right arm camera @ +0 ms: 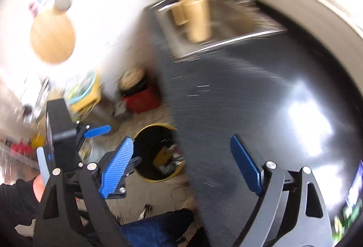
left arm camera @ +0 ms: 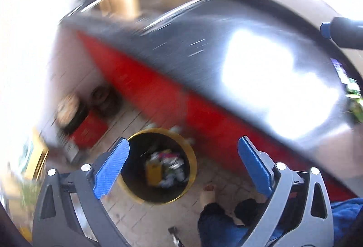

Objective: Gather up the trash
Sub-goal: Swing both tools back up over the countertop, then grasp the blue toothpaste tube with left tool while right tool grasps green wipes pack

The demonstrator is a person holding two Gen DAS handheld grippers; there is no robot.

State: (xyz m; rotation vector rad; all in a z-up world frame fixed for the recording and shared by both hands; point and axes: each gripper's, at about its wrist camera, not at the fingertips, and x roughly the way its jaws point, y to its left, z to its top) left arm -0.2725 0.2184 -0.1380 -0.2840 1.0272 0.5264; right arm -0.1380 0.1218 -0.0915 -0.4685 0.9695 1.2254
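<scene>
A black trash bin with a yellow rim [left arm camera: 193,156] stands on the floor beside the counter. Mixed trash [left arm camera: 165,167] lies inside it, including a yellow piece. My left gripper [left arm camera: 183,140] hangs above the bin, open and empty. In the right wrist view the bin's rim [right arm camera: 158,125] shows left of the counter edge, with trash [right arm camera: 168,158] inside. My right gripper [right arm camera: 181,138] is open and empty, over the counter's edge. A green and purple wrapper [left arm camera: 354,97] lies on the counter at the far right, and shows again as a wrapper [right arm camera: 349,206] in the right wrist view. Both views are blurred.
A dark counter [left arm camera: 204,47] with a red front [left arm camera: 158,88] runs across. A steel sink [right arm camera: 238,27] holds tan containers [right arm camera: 199,18]. A red box [right arm camera: 140,99] sits on the floor, a round wooden table [right arm camera: 52,38] stands at left. A person's jeans-clad legs [left arm camera: 226,224] are below.
</scene>
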